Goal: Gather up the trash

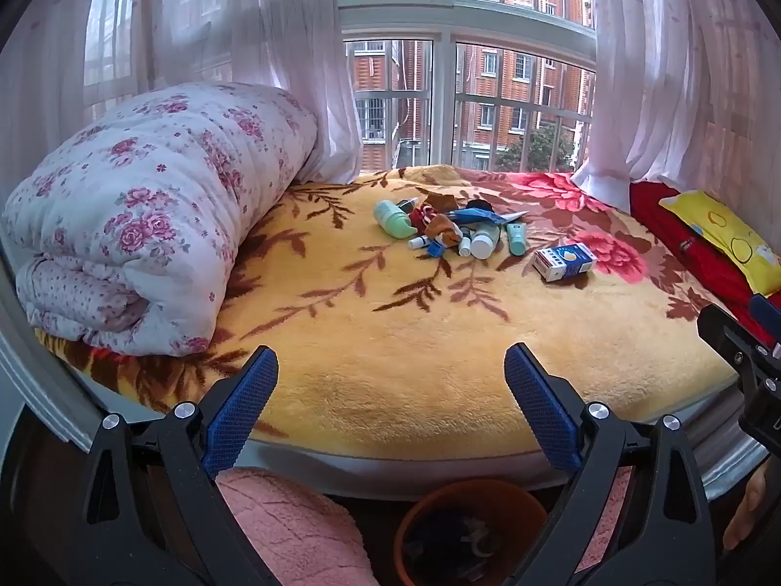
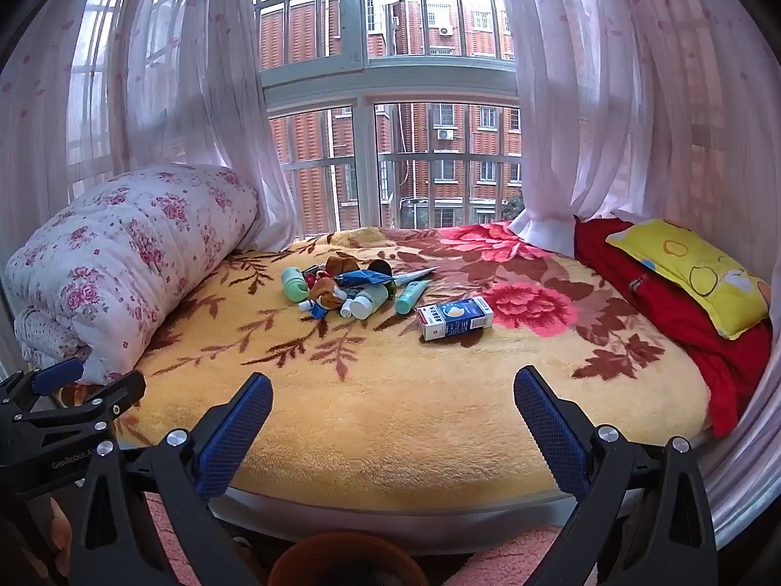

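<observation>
A pile of trash (image 1: pixel 451 227) lies on the yellow floral blanket (image 1: pixel 390 366) near the window: a green bottle (image 1: pixel 393 219), small white bottles, a teal tube (image 1: pixel 516 238), wrappers. A blue-and-white carton (image 1: pixel 565 261) lies to its right. The pile (image 2: pixel 349 288) and carton (image 2: pixel 455 317) also show in the right wrist view. My left gripper (image 1: pixel 390 366) is open and empty at the blanket's near edge. My right gripper (image 2: pixel 393 390) is open and empty beside it. An orange-brown bin (image 1: pixel 468 532) stands on the floor below.
A rolled floral quilt (image 1: pixel 156 210) lies at the left. A red cloth (image 2: pixel 673 312) with a yellow pillow (image 2: pixel 693 273) lies at the right. Sheer curtains (image 2: pixel 576 122) and a barred window stand behind. A pink rug (image 1: pixel 293 532) covers the floor.
</observation>
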The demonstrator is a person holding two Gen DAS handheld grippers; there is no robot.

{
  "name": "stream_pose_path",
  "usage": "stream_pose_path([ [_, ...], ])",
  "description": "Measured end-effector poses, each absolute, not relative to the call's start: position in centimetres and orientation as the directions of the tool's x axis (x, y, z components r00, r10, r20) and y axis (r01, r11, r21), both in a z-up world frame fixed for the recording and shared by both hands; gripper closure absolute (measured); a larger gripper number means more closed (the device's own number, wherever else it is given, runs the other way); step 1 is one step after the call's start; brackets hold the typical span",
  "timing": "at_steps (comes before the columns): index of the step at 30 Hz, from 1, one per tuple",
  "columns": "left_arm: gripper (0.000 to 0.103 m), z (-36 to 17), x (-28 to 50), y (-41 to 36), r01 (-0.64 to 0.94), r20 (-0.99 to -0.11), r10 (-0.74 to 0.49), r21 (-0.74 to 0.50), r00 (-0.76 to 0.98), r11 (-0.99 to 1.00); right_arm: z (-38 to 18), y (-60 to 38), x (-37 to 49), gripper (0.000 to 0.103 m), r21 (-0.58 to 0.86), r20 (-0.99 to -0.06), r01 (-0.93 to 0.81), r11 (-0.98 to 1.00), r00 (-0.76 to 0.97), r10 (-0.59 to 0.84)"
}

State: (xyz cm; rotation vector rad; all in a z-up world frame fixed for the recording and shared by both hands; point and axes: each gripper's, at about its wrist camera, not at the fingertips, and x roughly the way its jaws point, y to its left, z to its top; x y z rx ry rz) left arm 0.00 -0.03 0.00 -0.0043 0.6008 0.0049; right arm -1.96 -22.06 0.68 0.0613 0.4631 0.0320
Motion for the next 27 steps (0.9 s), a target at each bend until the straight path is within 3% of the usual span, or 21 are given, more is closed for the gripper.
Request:
stream_pose_path([
  [27,0.011,0.02,-0.03,0.02,-0.008,-0.566,0.005,-0.004,0.825,1.0,0.85,-22.37,-2.44,0.005,0.064,-0.447,-0.019,0.998,0.894,0.046],
])
